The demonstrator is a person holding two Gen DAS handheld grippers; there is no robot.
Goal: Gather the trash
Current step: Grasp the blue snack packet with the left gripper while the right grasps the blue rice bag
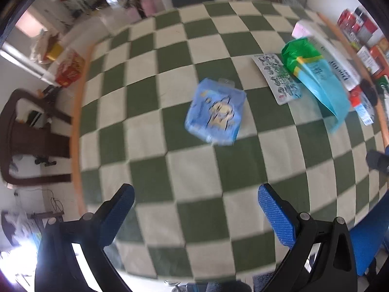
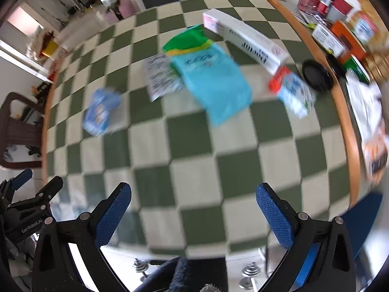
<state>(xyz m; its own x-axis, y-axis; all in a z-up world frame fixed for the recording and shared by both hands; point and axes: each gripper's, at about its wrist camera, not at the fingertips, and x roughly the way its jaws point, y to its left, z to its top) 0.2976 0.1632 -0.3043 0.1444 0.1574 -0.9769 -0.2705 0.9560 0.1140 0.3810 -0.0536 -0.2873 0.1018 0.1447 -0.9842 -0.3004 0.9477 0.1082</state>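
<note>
Both views motion-blurred. Your left gripper (image 1: 195,209) hangs above the green-and-cream checked tablecloth (image 1: 150,131), jaws spread wide, nothing between the blue pads. Your right gripper (image 2: 193,206) likewise: jaws wide apart, empty, over the near edge of the table.

Trash on the cloth, left wrist view: small blue wrapper (image 1: 215,113) lies alone near centre, at 12 o'clock from your left gripper, apart from the rest. At 2 o'clock, a green-and-teal bag (image 1: 313,73) lies partly over a printed card (image 1: 277,77). Beyond the bag, a long white box (image 1: 340,58). At 3 o'clock by the table rim, a red-and-blue carton (image 1: 362,107), with a black lid (image 1: 368,90) just beside it.

Right wrist view: blue wrapper at 10 o'clock, bag at 12 o'clock, carton at 1 o'clock. Your left gripper shows at 9 o'clock, low on the frame edge.

Cans and boxes (image 2: 335,24) crowd the shelf past the wooden table rim (image 2: 345,121), at 2 o'clock.
</note>
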